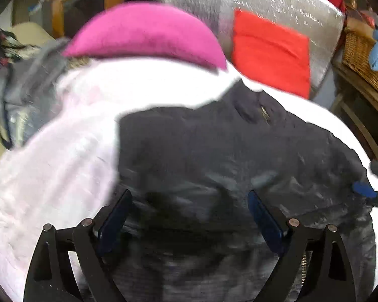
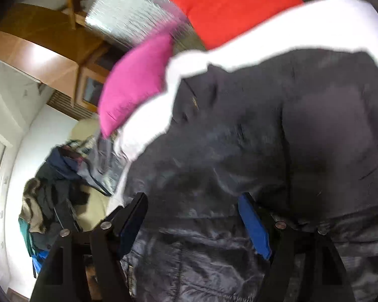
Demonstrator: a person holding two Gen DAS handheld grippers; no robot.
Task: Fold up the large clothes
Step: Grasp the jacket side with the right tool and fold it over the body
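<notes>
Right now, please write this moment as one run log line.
left gripper: open | right gripper: open | dark jacket: spread on white sheet, not held

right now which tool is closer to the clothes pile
Left. The left tool is over the jacket's middle, with the pile off to its left. The right tool is at the jacket's right edge, farther away.

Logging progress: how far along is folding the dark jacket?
Done: the dark jacket lies spread on the white sheet. In hand: nothing; the left gripper and right gripper are open above it. Left: the folds, plus the clothes pile.
</notes>
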